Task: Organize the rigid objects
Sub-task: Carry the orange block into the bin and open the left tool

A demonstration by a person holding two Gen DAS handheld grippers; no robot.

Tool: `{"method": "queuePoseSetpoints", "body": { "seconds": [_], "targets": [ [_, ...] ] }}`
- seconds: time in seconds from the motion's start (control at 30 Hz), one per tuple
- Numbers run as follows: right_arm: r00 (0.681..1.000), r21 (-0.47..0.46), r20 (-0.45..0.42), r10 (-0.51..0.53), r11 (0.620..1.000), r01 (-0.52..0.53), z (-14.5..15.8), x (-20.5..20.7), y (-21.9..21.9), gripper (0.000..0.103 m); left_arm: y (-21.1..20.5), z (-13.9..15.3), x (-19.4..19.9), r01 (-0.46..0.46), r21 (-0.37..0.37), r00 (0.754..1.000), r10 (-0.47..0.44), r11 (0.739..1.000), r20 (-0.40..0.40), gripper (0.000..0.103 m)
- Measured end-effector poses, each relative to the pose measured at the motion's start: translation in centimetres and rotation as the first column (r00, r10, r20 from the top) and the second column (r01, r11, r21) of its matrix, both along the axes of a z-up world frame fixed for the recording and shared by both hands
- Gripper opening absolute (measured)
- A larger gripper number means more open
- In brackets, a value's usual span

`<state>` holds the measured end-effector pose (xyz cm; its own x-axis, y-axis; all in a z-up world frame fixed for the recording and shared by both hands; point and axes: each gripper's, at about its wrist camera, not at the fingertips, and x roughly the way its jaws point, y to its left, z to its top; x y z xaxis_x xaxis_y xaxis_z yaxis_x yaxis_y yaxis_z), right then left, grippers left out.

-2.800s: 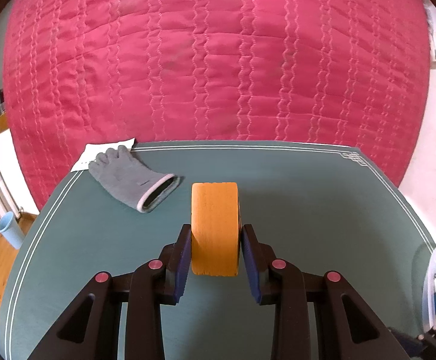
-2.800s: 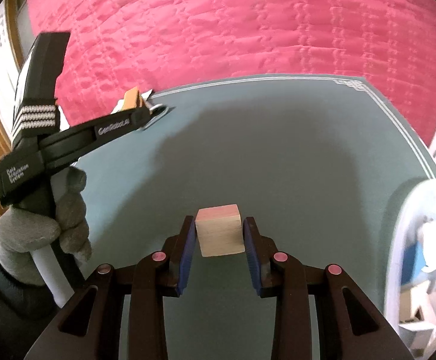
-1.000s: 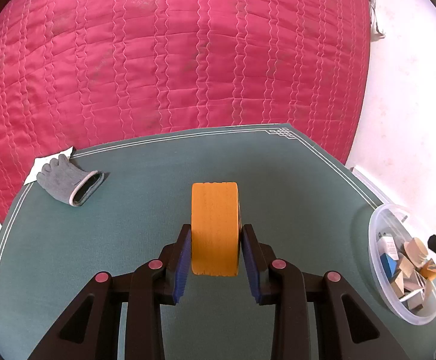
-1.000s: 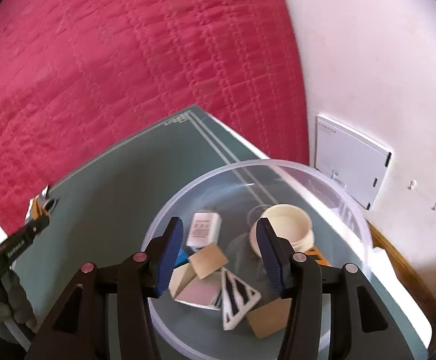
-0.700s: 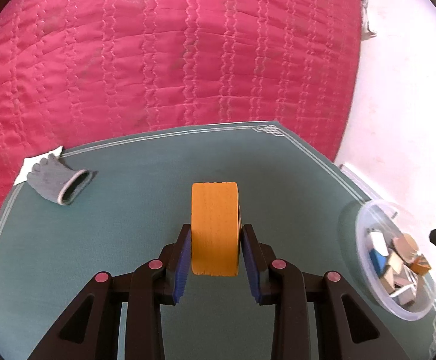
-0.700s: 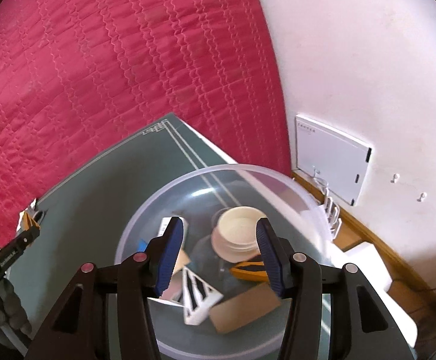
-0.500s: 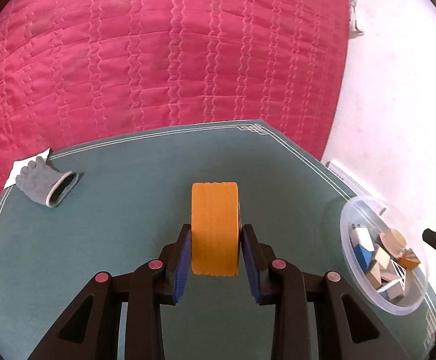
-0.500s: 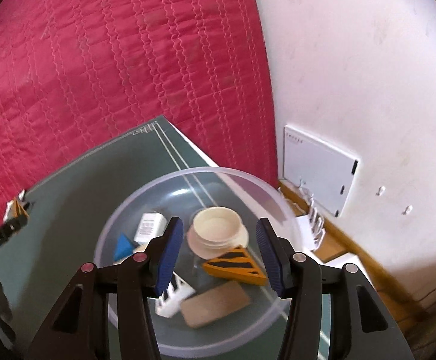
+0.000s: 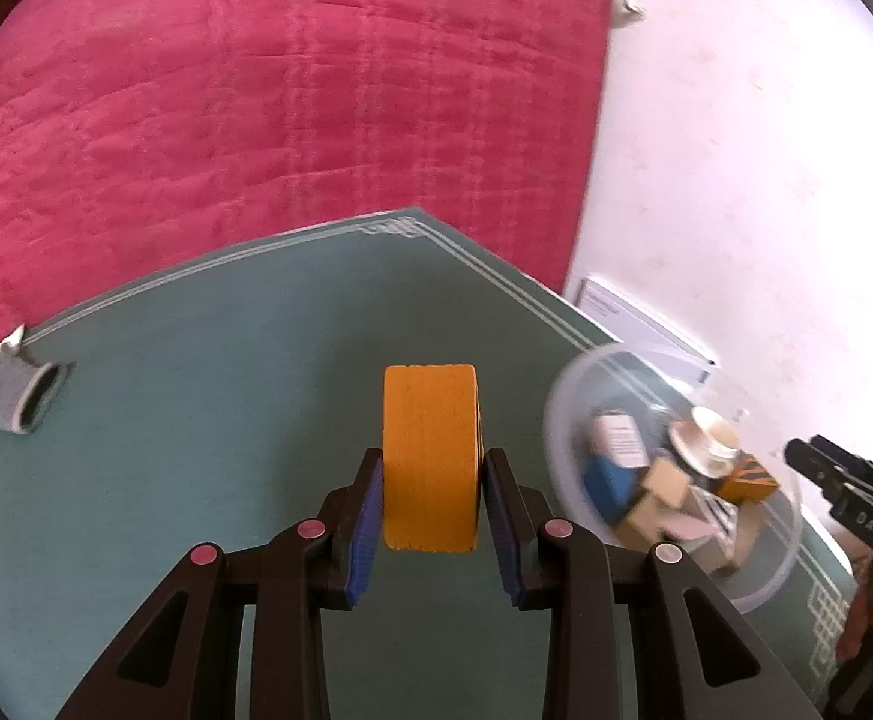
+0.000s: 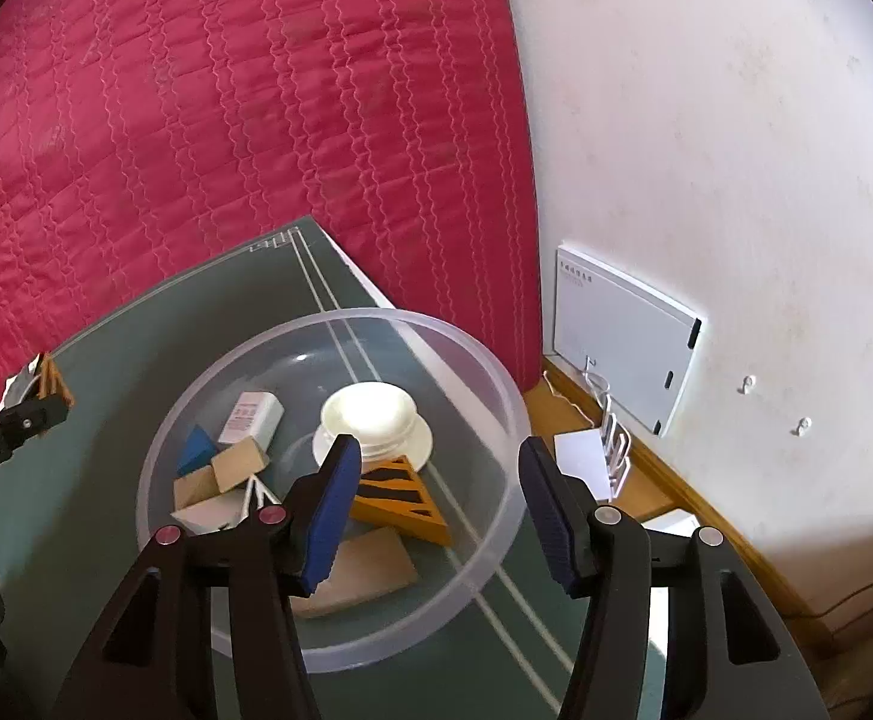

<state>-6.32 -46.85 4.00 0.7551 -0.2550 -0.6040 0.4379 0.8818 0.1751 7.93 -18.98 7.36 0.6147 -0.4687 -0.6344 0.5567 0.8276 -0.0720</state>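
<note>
Orange wooden block [image 9: 429, 456]: clamped upright in the left claw [image 9: 430, 516], held above the green desk [image 9: 226, 420]. Clear plastic bowl [image 10: 484, 360]: on the desk's corner, containing a white lid [image 10: 373, 417], striped orange wedge [image 10: 400, 495], blue wedge [image 10: 196, 447] and plain wooden blocks [image 10: 238, 462]. Right claw [image 10: 436, 504]: spread wide over the bowl, gripping nothing. Grey glove [image 9: 13, 396]: far desk edge.

A room in a home, likely a bedroom: a quilted crimson bedspread [image 10: 226, 150] fills the background behind a bench with a green bordered mat [image 9: 226, 420]. A plain white plastered wall [image 10: 736, 150] carries a flat white box [image 10: 616, 348] above wooden flooring [image 10: 664, 480].
</note>
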Motion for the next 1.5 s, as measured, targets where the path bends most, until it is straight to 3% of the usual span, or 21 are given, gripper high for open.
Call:
{"method": "queuePoseSetpoints", "body": {
  "seconds": [0.63,1.07,1.1,1.17,1.23,1.5],
  "targets": [
    [0.998,0.057,0.055,0.000,0.998,-0.003,-1.8,-2.0,-3.8,0.063,-11.2,-1.6,-0.5,0.118,0.070,0.991,-0.113,0.991,-0.069,0.034],
    [0.993,0.007,0.118,0.027,1.000,-0.028,-0.9,-3.0,-2.9,0.072,-15.1,-2.4,0.1,0.142,0.099,0.986,-0.133,0.985,-0.096,0.035],
    [0.993,0.010,0.119,0.029,0.999,-0.031,-0.9,-3.0,-2.9,0.072,-15.3,-2.5,0.1,0.143,0.101,0.986,-0.133,0.985,-0.096,0.037],
    [0.992,0.019,0.122,0.029,0.999,-0.032,-0.9,-3.1,-3.0,0.072,-15.5,-2.5,0.2,0.135,0.104,0.987,-0.125,0.985,-0.101,0.057],
    [0.992,0.027,0.126,0.027,0.999,-0.031,-0.8,-3.1,-3.0,0.072,-15.3,-2.4,0.2,0.120,0.101,0.989,-0.111,0.988,-0.092,0.068],
    [0.990,0.059,0.138,0.036,0.997,-0.045,-1.0,-3.6,-3.1,0.080,-14.0,-1.5,-0.1,0.049,0.117,0.998,-0.045,0.992,-0.037,0.082]
  ]
}}
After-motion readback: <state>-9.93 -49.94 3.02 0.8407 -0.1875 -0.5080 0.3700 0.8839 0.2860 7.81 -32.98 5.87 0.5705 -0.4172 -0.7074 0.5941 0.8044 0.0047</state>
